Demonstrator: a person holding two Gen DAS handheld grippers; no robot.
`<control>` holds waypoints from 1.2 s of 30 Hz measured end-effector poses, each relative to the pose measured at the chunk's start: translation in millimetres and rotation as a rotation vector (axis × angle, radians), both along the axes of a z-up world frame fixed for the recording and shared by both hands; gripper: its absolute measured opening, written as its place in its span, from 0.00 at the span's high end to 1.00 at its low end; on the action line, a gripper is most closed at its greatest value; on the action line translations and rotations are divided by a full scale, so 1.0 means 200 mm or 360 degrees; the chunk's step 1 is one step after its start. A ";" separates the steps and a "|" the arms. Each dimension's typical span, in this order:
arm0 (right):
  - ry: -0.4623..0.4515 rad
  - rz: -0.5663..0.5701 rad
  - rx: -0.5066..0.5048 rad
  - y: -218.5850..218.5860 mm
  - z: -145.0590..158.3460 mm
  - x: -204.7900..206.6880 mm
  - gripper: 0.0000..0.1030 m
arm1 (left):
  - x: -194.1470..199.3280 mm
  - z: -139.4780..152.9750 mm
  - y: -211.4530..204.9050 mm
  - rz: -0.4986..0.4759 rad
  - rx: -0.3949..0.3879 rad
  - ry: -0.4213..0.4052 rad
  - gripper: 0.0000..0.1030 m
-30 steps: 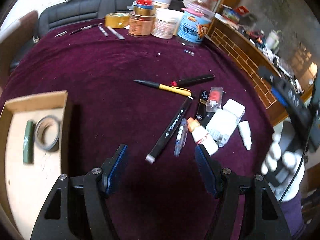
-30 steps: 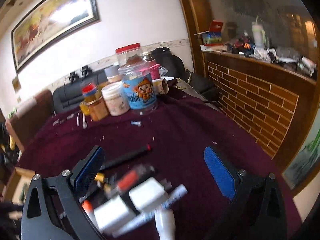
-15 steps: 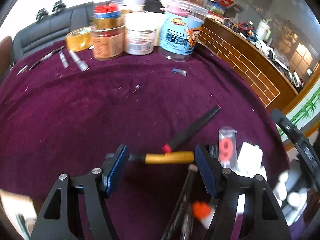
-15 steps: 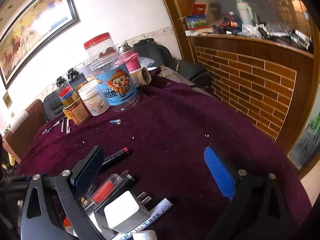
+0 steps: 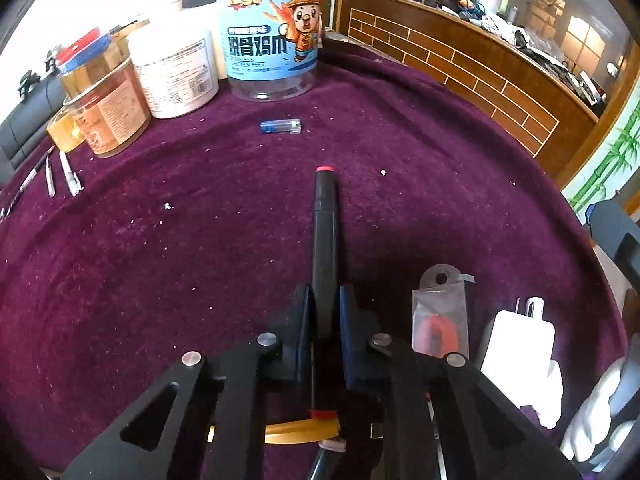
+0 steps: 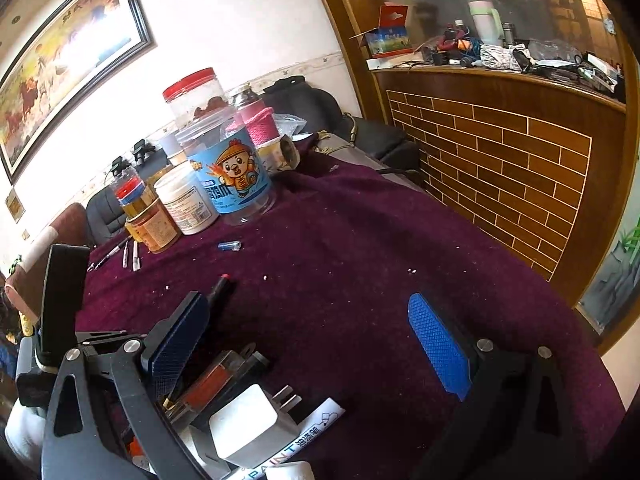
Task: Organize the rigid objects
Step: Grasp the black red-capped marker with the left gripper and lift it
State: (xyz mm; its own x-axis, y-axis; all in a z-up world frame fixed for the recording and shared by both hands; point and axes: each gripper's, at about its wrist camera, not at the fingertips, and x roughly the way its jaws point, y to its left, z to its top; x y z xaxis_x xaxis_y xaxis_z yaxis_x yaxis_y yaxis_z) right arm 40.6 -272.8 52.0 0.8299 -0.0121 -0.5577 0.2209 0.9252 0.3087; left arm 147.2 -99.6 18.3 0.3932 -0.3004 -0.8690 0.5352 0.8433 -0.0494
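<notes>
My left gripper (image 5: pixel 323 308) is shut on a black marker with red ends (image 5: pixel 325 236) that lies on the purple tablecloth (image 5: pixel 160 240) and points away from me. The marker's tip also shows in the right wrist view (image 6: pixel 221 285). A yellow pen (image 5: pixel 300 428) lies across under the left gripper. My right gripper (image 6: pixel 308 336) is open and empty above a pile: a white plug adapter (image 6: pixel 246 428), a clear packet with a red item (image 6: pixel 208 384) and a white paint marker (image 6: pixel 316 428). The adapter (image 5: pixel 520 344) and packet (image 5: pixel 440 320) lie right of the left gripper.
Jars stand at the table's far side: a blue-labelled tub (image 5: pixel 272 32), a white tub (image 5: pixel 176 72), an amber jar (image 5: pixel 104 108). A small blue lighter (image 5: pixel 280 126) lies in front of them. Thin metal tools (image 5: pixel 66 174) lie far left. A brick-patterned counter (image 6: pixel 500 160) borders the right.
The left gripper moved forward and down over the black marker and shut on it. The right gripper stayed open and shifted only slightly above the pile.
</notes>
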 end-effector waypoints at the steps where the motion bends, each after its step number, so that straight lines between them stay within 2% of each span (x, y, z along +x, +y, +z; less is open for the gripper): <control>1: 0.0003 0.0003 0.0002 0.00 0.00 0.00 0.02 | 0.00 0.00 0.00 0.0003 0.0012 -0.0008 0.89; 2: 0.0005 0.0006 0.0006 0.00 -0.01 0.00 0.02 | -0.01 0.00 -0.02 0.0008 0.0041 -0.0037 0.88; 4: 0.0009 0.0002 0.0005 0.00 -0.01 0.00 0.02 | -0.03 -0.01 -0.06 -0.0005 0.0056 -0.0072 0.77; 6: 0.0007 -0.0009 0.0006 -0.01 -0.01 0.00 0.02 | -0.03 -0.01 -0.10 0.0003 0.0082 -0.0093 0.79; 7: 0.0004 -0.0012 0.0007 -0.01 -0.01 0.00 0.02 | -0.02 -0.01 -0.09 0.0031 0.0053 -0.0065 0.89; 9: -0.0001 -0.0018 0.0002 -0.01 0.00 0.00 0.02 | -0.01 0.02 -0.05 0.0088 -0.0050 -0.0006 0.89; 11: 0.0000 -0.0017 -0.0005 0.00 -0.01 0.00 0.02 | -0.04 0.07 0.02 0.0142 -0.0106 -0.0050 0.89; 14: -0.0002 -0.0019 -0.0022 0.00 -0.01 0.00 0.02 | -0.12 0.17 0.17 0.0241 -0.0280 -0.0029 0.89; 19: -0.0009 -0.0024 -0.0057 0.01 0.00 0.00 0.03 | -0.40 0.35 0.40 0.0313 -0.0435 -0.0114 0.89; 25: -0.0005 -0.0041 -0.0164 0.03 -0.02 0.00 0.03 | -0.74 0.49 0.70 0.0432 -0.0661 -0.0170 0.89; 28: 0.0013 -0.0014 -0.0174 0.05 -0.03 0.00 0.03 | -0.89 0.52 0.84 0.0499 -0.0744 -0.0197 0.89; 32: 0.0040 0.0068 -0.0232 0.13 -0.04 0.00 0.03 | -1.03 0.49 0.98 0.0578 -0.0830 -0.0167 0.89; 36: 0.0041 0.0299 -0.0169 0.29 0.03 -0.06 0.03 | -1.12 0.43 1.07 0.0634 -0.0821 -0.0159 0.89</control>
